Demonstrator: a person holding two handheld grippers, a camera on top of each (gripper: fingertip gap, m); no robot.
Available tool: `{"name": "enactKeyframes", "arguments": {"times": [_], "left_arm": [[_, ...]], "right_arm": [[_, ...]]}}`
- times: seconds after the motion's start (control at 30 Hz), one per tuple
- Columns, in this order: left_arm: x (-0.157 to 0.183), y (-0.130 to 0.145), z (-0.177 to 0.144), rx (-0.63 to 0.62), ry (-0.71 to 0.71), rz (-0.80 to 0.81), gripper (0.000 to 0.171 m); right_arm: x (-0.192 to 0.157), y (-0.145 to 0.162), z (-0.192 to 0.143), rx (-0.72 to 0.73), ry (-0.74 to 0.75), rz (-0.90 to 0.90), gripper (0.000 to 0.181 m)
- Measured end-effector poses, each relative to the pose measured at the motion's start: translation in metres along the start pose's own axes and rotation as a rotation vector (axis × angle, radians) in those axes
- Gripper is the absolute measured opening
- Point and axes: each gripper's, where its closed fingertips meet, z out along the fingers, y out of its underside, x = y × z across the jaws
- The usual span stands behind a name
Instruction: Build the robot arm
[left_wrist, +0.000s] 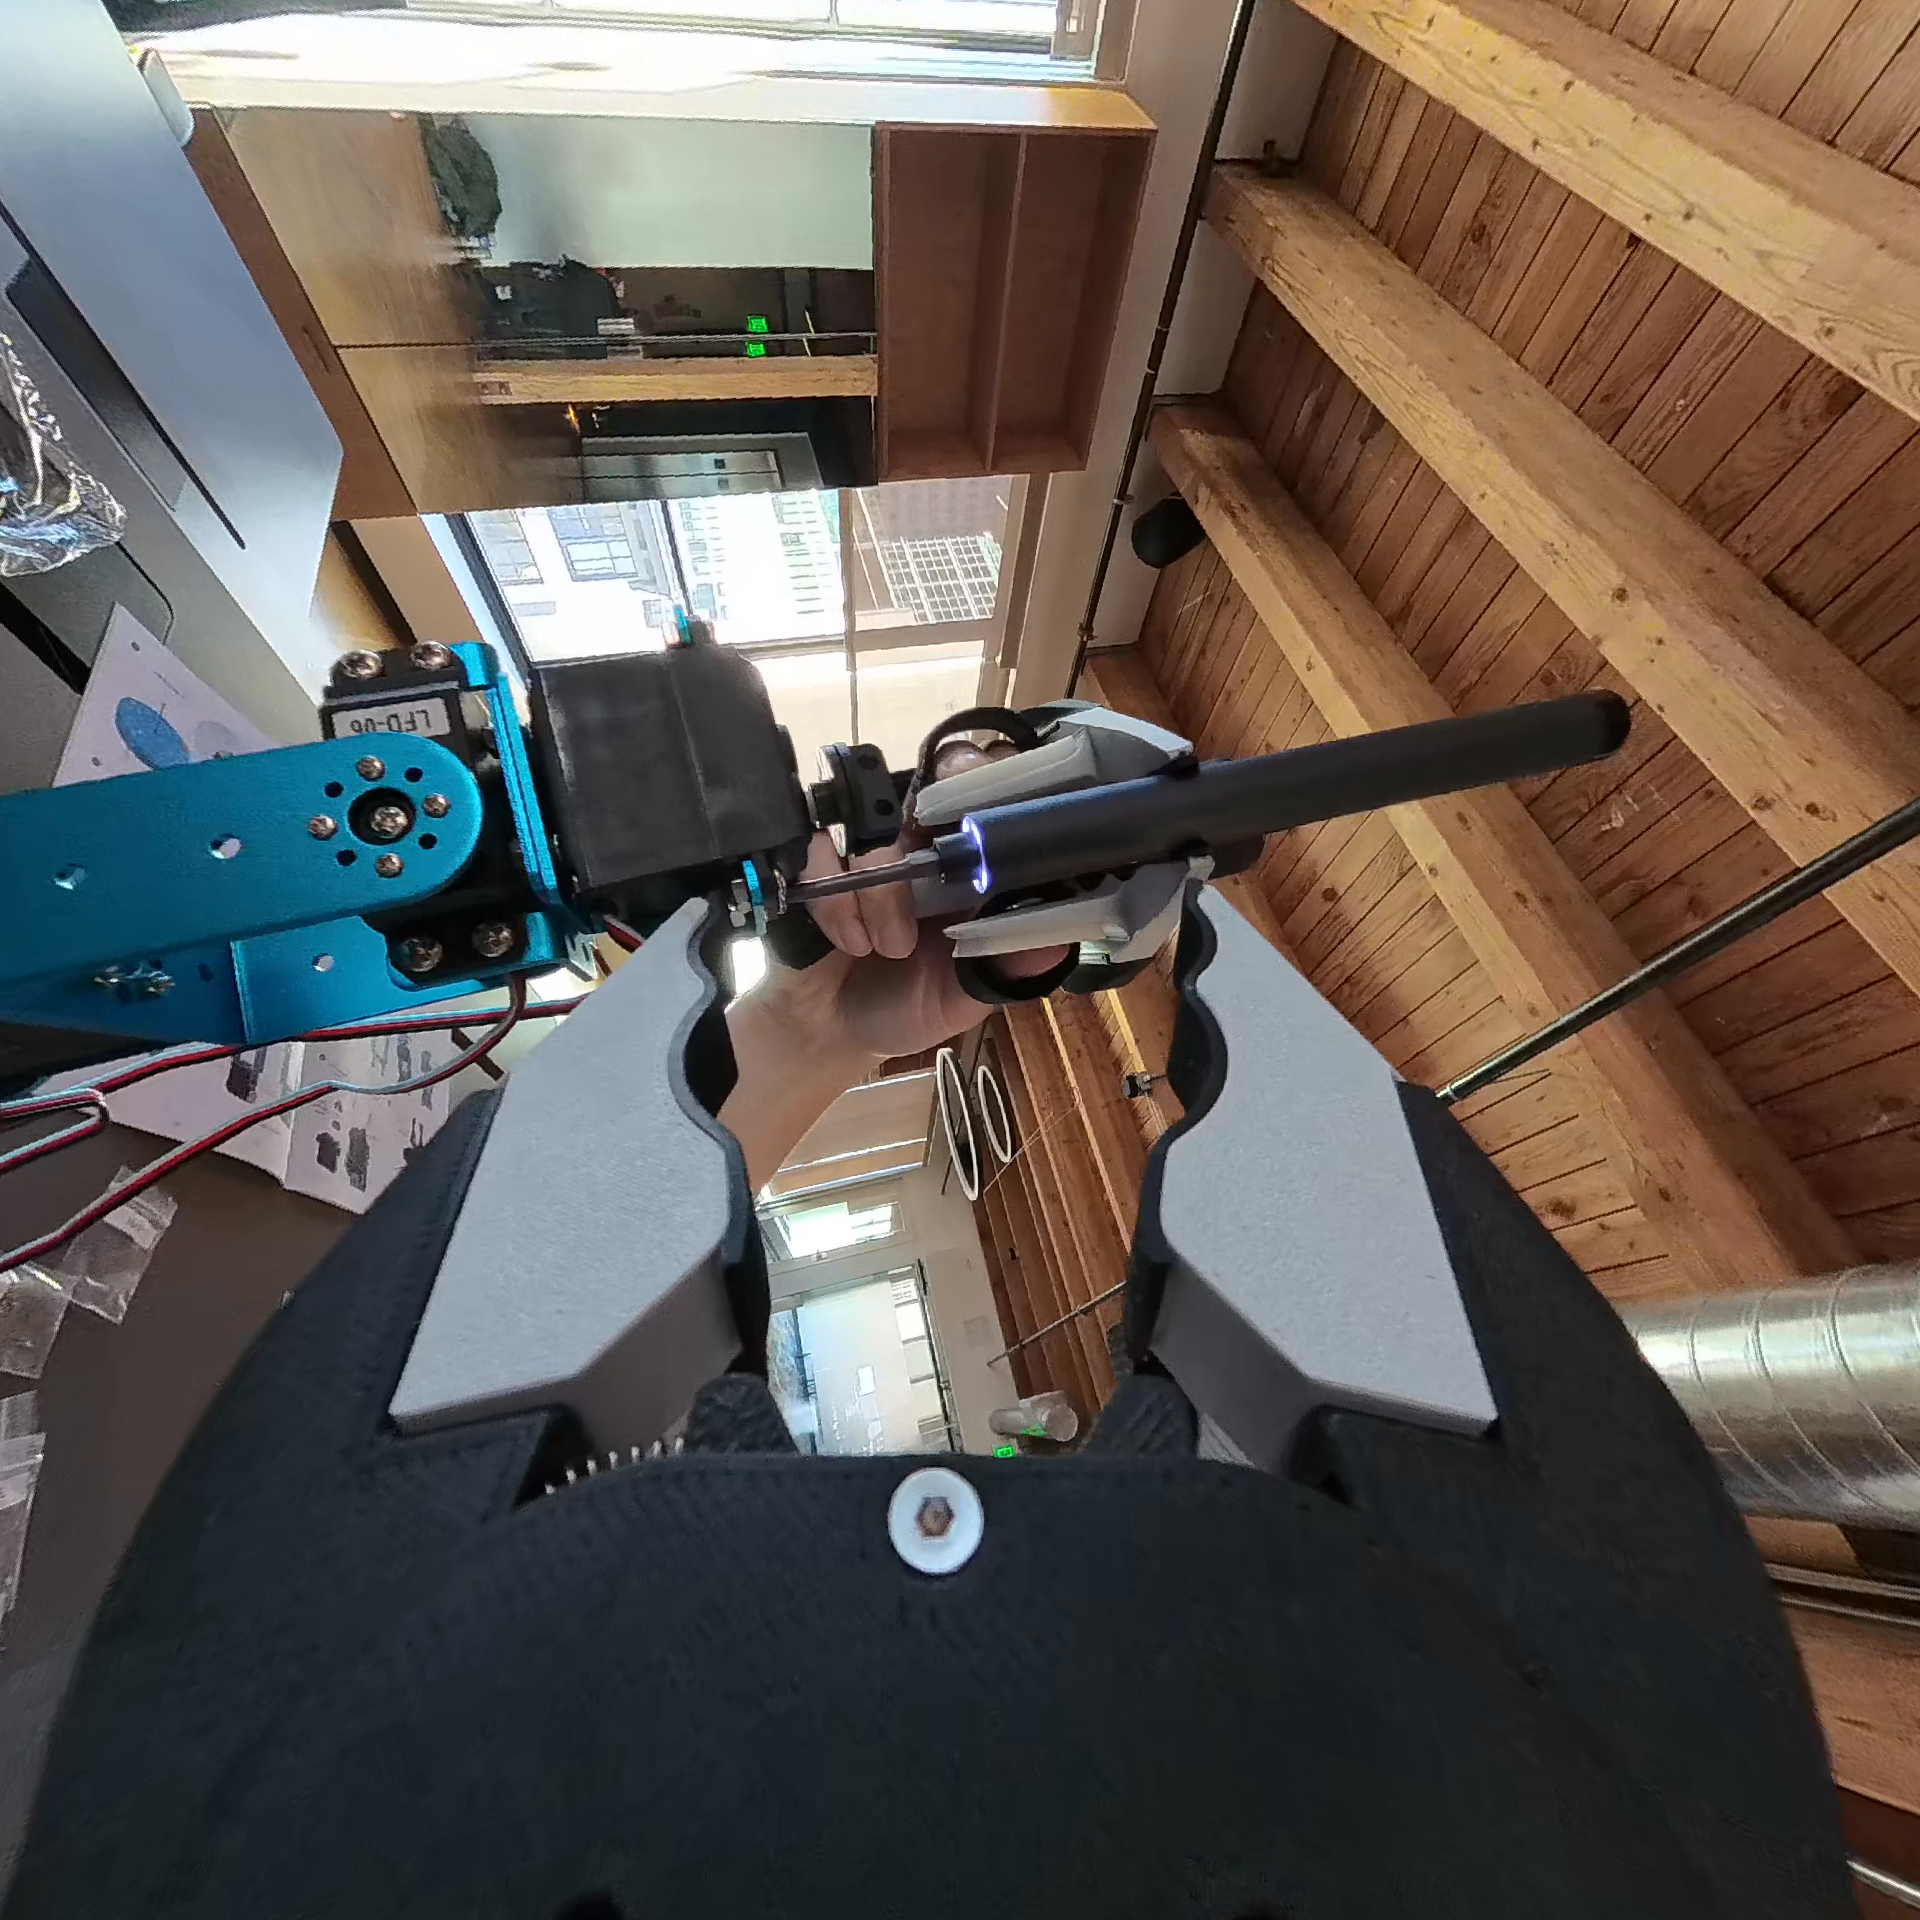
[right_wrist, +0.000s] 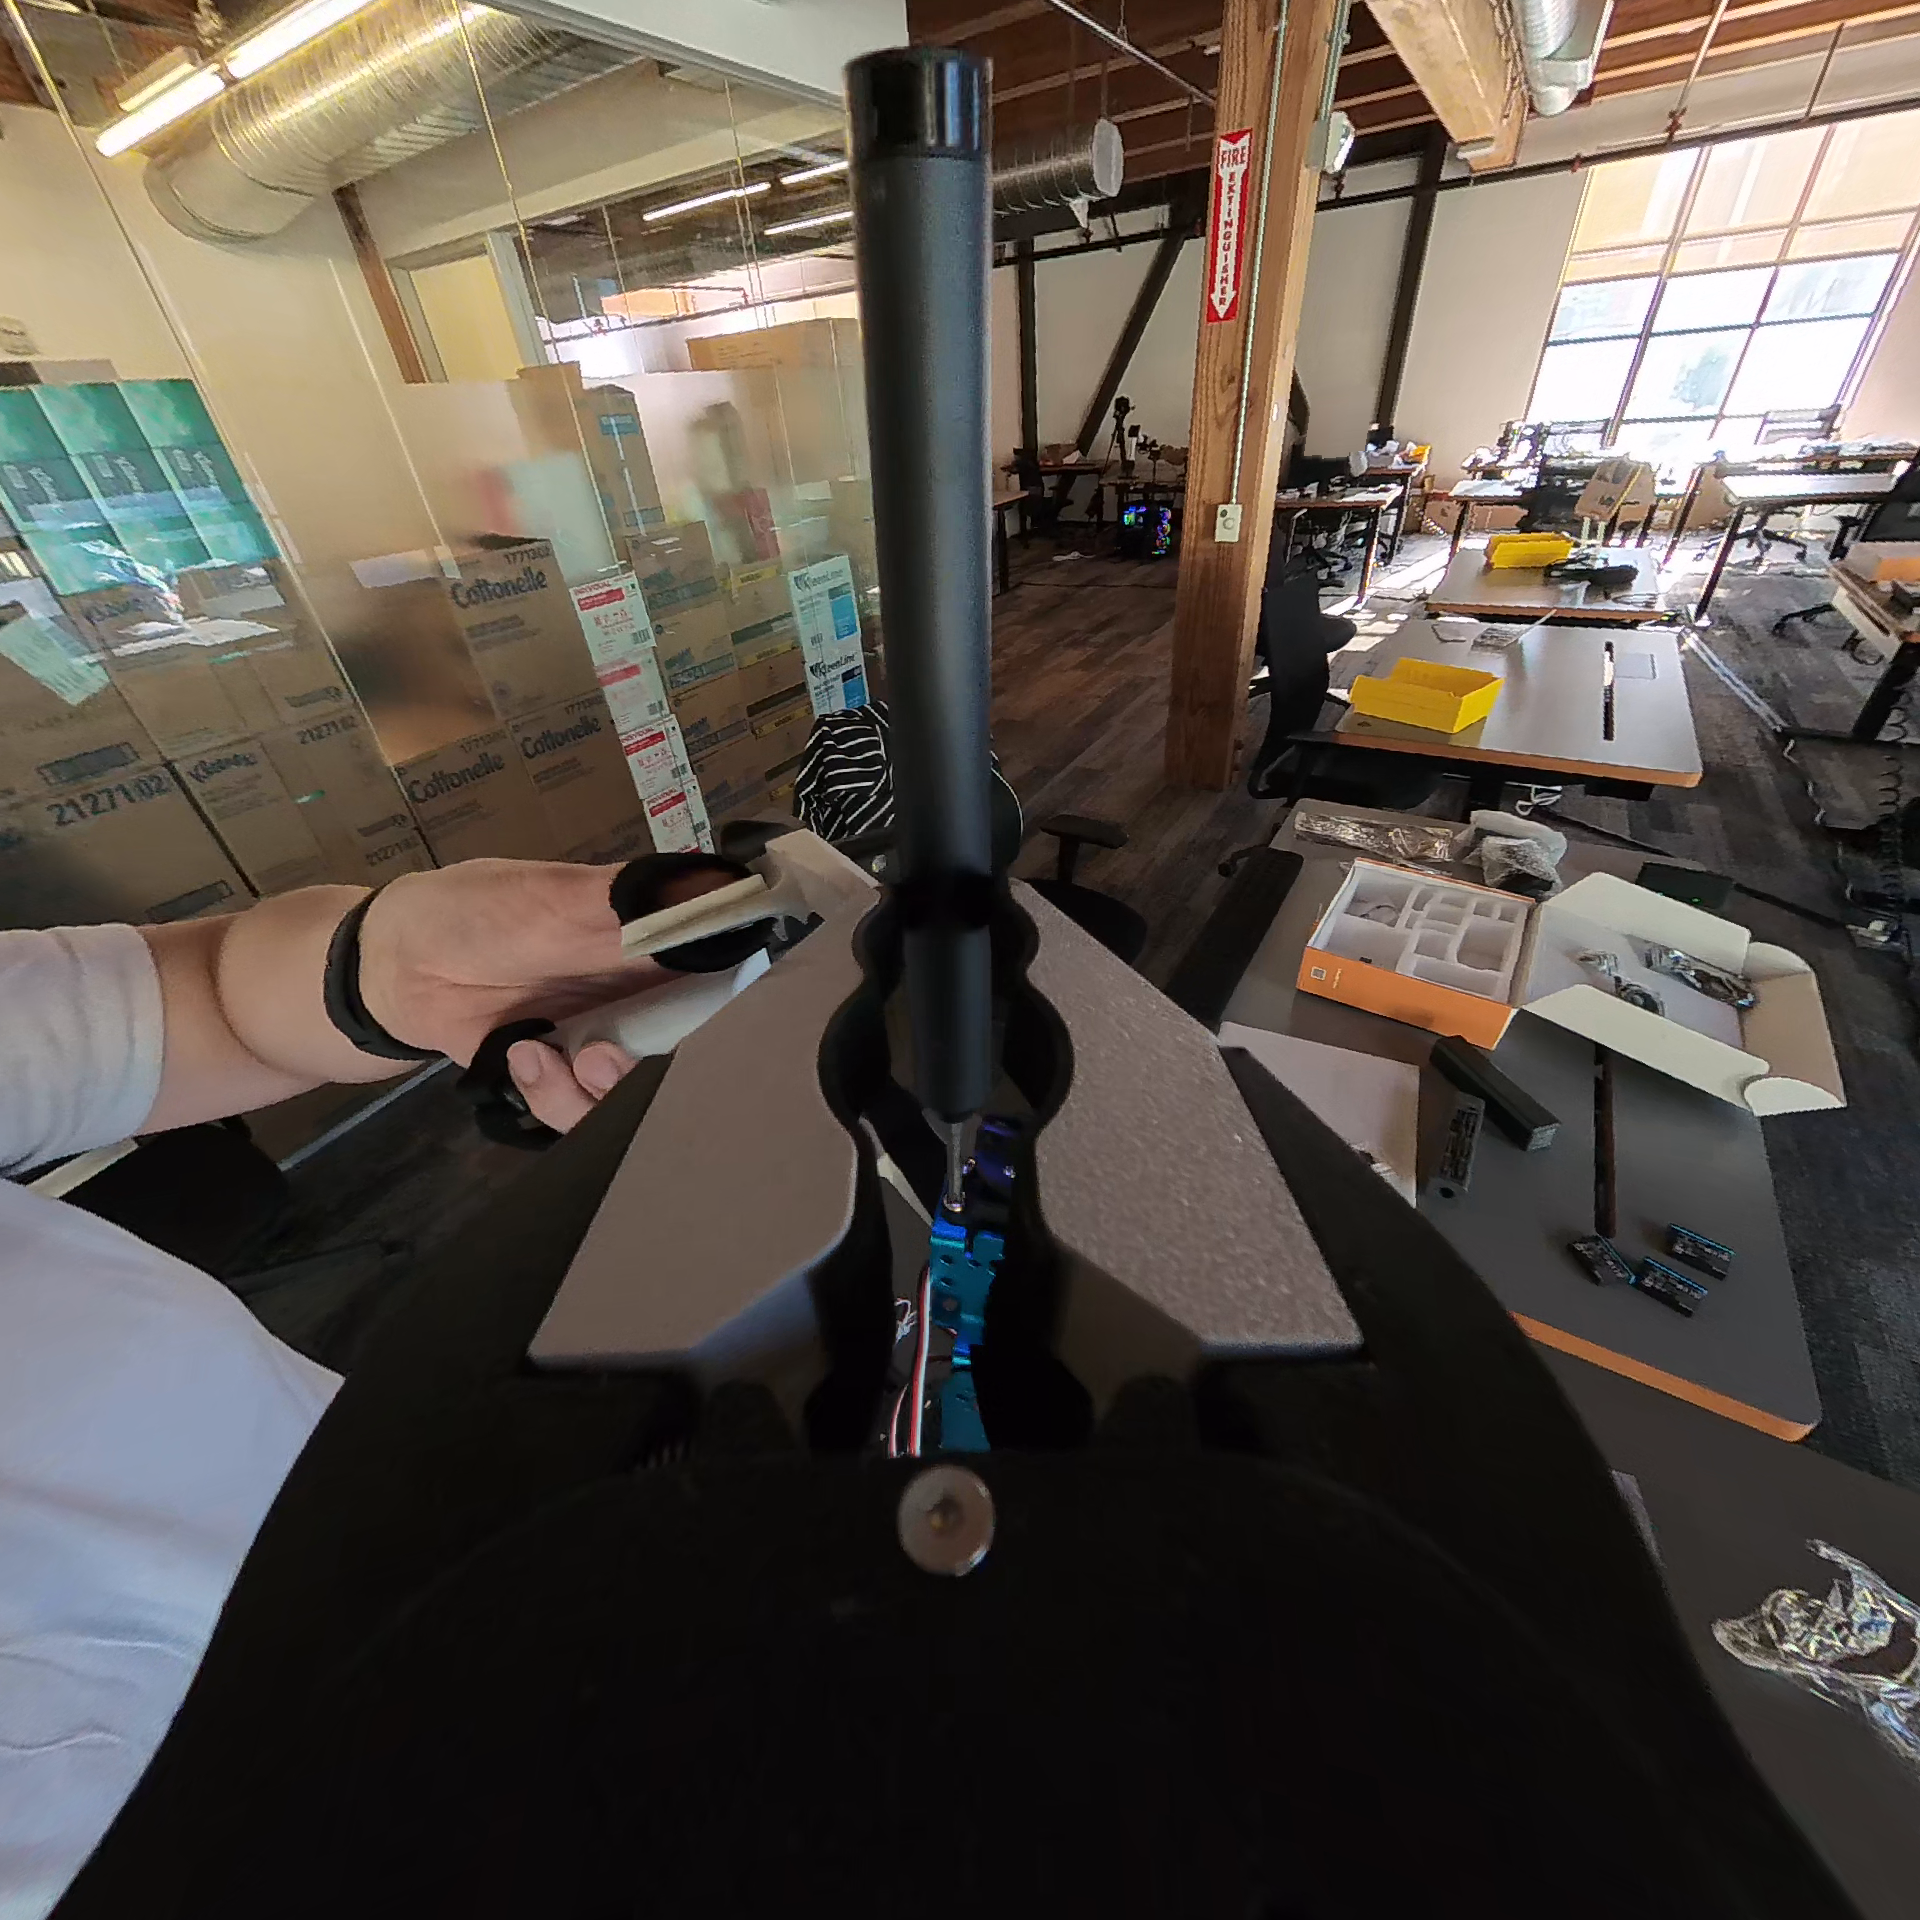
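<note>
My right gripper (right_wrist: 940, 914) is shut on a black electric screwdriver (right_wrist: 925, 520) and holds it by the lower barrel. Its bit (right_wrist: 954, 1164) meets a screw on a blue metal bracket (right_wrist: 961, 1278). In the left wrist view the screwdriver (left_wrist: 1278, 790) lies sideways with its ring light lit, held by the right gripper (left_wrist: 1060, 852). Its bit (left_wrist: 862, 883) touches the blue bracket (left_wrist: 208, 862), which carries a black servo (left_wrist: 665, 769). My left gripper (left_wrist: 951, 935) is open, jaws wide apart and empty. Its left fingertip (left_wrist: 707, 935) is beside the bracket's edge. The left gripper also shows in the right wrist view (right_wrist: 727, 935).
Red and black servo wires (left_wrist: 260, 1091) trail over printed sheets (left_wrist: 343, 1122) on the dark table. An open orange box with white foam (right_wrist: 1423, 935), small black-and-blue parts (right_wrist: 1652, 1268) and crumpled plastic bags (right_wrist: 1829, 1652) lie on the table (right_wrist: 1714, 1382). A person's sleeve (right_wrist: 125, 1507) is at left.
</note>
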Motion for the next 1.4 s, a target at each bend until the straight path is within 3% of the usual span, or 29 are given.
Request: {"name": "enactKeyframes", "arguments": {"times": [1.4], "left_arm": [[-0.0030, -0.0005, -0.0006, 0.022, 0.062, -0.042, 0.076]], "right_arm": [[-0.0035, 0.0003, -0.0016, 0.029, -0.025, 0.006, 0.016]]}}
